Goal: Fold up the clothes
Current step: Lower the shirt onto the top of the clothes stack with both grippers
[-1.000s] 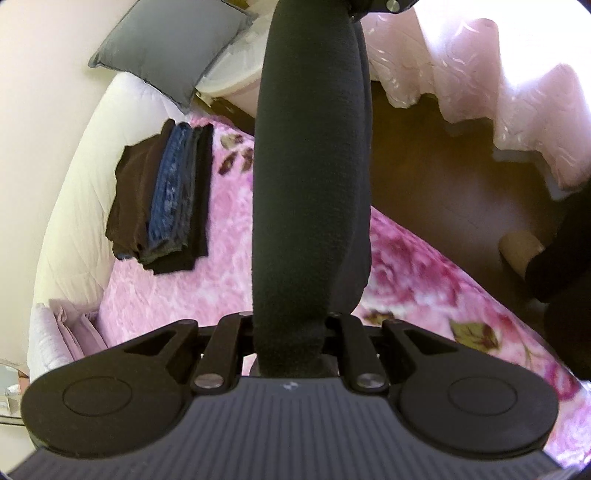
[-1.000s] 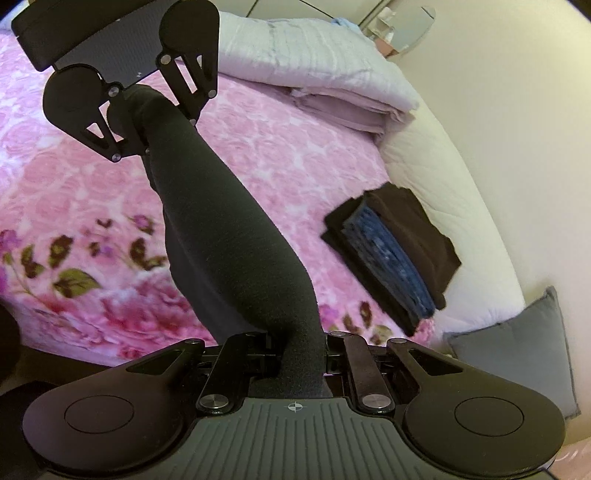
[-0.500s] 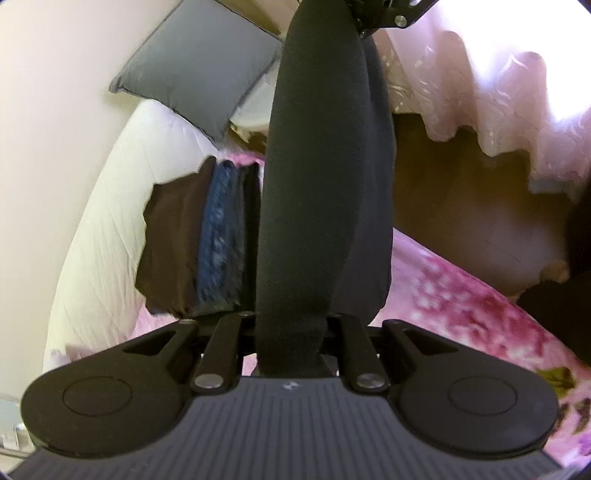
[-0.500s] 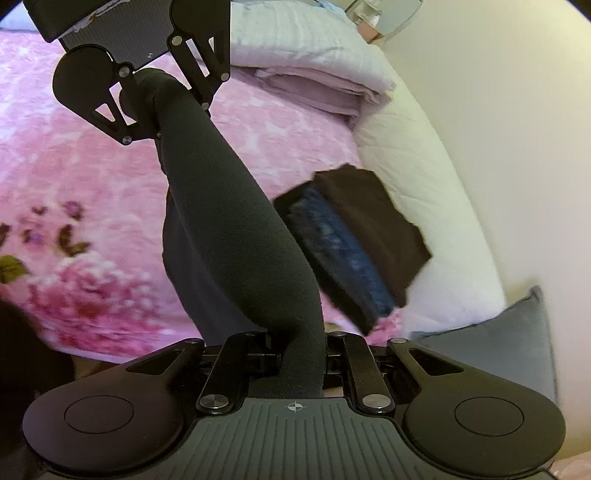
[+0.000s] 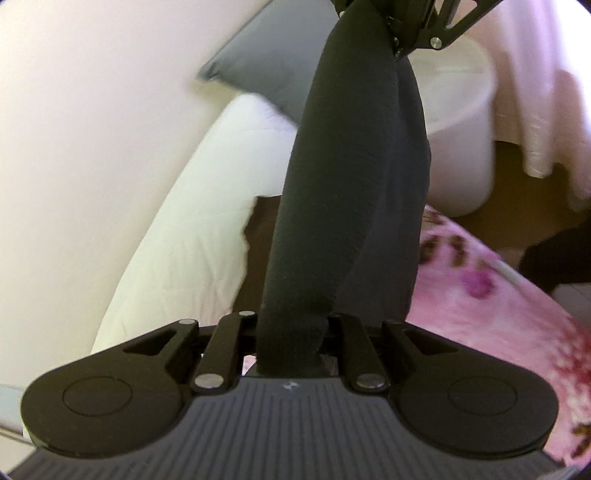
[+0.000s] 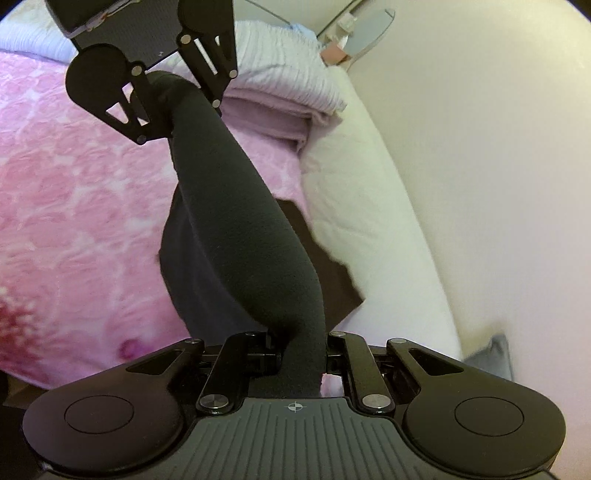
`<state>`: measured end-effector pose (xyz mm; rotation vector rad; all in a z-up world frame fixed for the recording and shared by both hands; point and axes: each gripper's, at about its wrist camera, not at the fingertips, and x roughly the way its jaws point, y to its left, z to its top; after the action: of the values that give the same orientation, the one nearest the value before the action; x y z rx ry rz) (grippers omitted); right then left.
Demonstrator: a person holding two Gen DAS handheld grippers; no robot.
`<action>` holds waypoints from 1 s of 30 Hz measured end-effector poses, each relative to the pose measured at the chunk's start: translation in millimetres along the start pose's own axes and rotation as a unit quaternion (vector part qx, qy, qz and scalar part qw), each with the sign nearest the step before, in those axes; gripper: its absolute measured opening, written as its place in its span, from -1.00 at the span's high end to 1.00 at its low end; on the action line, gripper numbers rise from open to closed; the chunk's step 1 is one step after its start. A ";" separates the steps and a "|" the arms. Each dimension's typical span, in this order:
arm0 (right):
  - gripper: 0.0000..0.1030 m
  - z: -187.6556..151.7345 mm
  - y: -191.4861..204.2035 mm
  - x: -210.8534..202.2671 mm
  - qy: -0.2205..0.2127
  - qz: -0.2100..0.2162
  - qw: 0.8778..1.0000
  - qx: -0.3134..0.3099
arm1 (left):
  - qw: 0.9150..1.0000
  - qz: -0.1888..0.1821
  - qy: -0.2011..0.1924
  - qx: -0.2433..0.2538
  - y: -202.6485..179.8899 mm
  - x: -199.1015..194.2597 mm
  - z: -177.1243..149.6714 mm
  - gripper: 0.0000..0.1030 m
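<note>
A black folded garment (image 5: pixel 343 206) hangs stretched between my two grippers above the bed. In the left wrist view my left gripper (image 5: pixel 291 347) is shut on its near end, and my right gripper (image 5: pixel 402 29) clamps the far end at the top. Seen from the right wrist, the right gripper (image 6: pixel 301 363) pinches the garment (image 6: pixel 243 236) and the left gripper (image 6: pixel 160 98) holds the other end. A stack of folded clothes lies mostly hidden under it; only its brown top piece (image 5: pixel 258 225) (image 6: pixel 334 284) shows.
The pink floral blanket (image 5: pixel 495 314) (image 6: pixel 74 206) covers the bed, with a white quilt (image 5: pixel 184 251) along the wall. A grey pillow (image 5: pixel 269 62) and a white tub (image 5: pixel 461 140) lie beyond. Folded lilac bedding (image 6: pixel 280 110) sits at the bed's far end.
Both grippers have carried the black garment across the bed toward the wall. The stack of folded clothes, seen whole before, is now mostly covered by the hanging garment.
</note>
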<state>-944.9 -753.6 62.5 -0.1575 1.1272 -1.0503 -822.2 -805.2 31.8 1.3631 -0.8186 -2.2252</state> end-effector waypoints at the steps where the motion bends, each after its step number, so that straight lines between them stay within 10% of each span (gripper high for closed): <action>1: 0.78 -2.0 -15.5 13.2 -0.008 0.004 1.000 -0.006 | 1.000 0.005 0.009 -0.004 9.5 13.2 5.5 0.77; 12: 0.77 11.9 -179.2 163.4 -0.117 -0.014 0.989 -0.086 | 0.987 0.105 0.097 -0.077 147.0 146.8 32.6 0.77; 21: 0.74 -78.7 -93.7 289.6 -0.060 0.114 0.979 -0.158 | 0.976 -0.003 0.197 -0.096 20.3 268.4 -22.9 0.51; 30: 0.35 -117.1 -81.8 270.2 -0.067 0.075 0.975 -0.200 | 0.978 0.038 0.177 -0.102 4.3 238.0 -35.4 0.41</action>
<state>-1078.8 -956.0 -123.4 -0.4496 1.1980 -0.6606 -895.5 -962.7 -134.7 1.5352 -0.4920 -1.8723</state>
